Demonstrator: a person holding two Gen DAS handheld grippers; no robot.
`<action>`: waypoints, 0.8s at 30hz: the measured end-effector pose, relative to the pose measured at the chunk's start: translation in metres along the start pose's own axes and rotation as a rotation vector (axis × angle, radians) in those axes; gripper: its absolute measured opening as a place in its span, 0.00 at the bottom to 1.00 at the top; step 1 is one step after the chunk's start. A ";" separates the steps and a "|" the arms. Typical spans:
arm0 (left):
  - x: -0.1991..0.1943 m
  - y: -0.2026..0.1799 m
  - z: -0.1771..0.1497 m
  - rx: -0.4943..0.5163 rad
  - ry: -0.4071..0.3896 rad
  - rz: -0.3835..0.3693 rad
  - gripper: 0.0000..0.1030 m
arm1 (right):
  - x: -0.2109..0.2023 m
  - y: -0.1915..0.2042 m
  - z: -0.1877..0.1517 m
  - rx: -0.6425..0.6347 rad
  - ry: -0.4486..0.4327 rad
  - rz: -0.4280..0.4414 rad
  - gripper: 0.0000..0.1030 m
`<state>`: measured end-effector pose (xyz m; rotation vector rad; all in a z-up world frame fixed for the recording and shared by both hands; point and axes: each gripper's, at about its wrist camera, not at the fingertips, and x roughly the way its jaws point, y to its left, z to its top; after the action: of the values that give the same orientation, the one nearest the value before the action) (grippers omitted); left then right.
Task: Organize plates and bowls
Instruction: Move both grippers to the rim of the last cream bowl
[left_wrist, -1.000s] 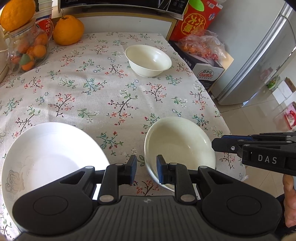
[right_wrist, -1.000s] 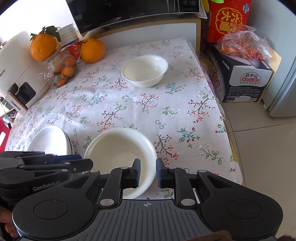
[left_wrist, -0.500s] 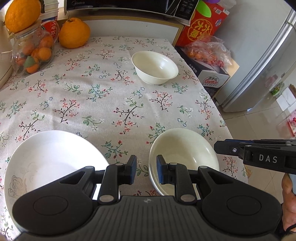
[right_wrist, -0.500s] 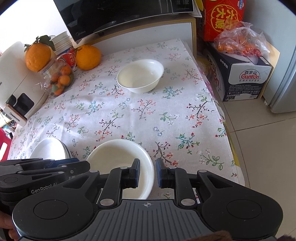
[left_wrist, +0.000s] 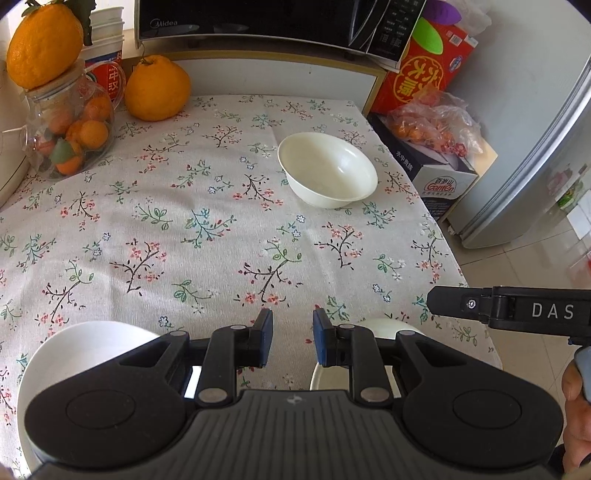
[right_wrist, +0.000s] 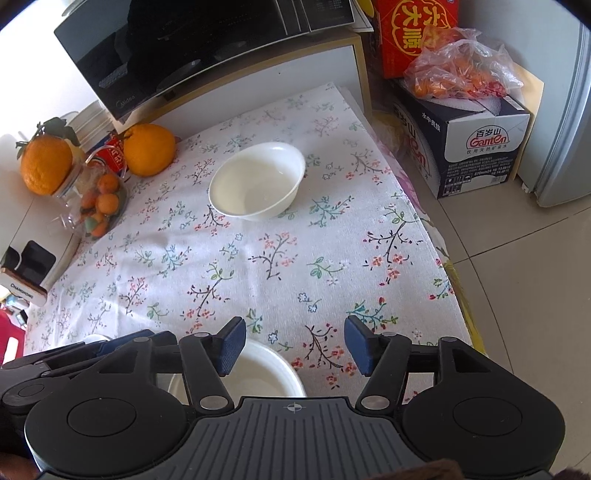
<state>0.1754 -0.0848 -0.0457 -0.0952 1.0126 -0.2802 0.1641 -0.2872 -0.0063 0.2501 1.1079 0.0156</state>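
Floral-print tablecloth (left_wrist: 207, 229): white ceramic bowl (left_wrist: 328, 173) far right, near the edge. Left gripper (left_wrist: 292, 341) nearly clenched, empty; right gripper (right_wrist: 293, 347) just opening, released, empty.

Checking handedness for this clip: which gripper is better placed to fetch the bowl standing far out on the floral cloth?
Probably the right gripper: its jaws have just been opening with nothing between them, and the far bowl lies nearly straight ahead. The left gripper has narrow, empty jaws, nearer the plate.

Bare tablecloth (left_wrist: 207, 236) lies open ahead; only the far bowl (left_wrist: 328, 173) interrupts it.
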 end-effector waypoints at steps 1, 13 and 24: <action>0.002 0.001 0.004 -0.004 -0.004 0.006 0.22 | 0.003 0.000 0.004 0.011 0.000 0.000 0.59; 0.031 0.025 0.061 -0.119 -0.078 0.031 0.41 | 0.036 -0.013 0.061 0.164 0.031 0.034 0.60; 0.071 0.021 0.087 -0.229 -0.074 -0.018 0.48 | 0.074 -0.036 0.085 0.416 0.036 0.131 0.59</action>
<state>0.2878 -0.0887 -0.0625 -0.3199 0.9674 -0.1749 0.2685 -0.3284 -0.0430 0.6975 1.1221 -0.0950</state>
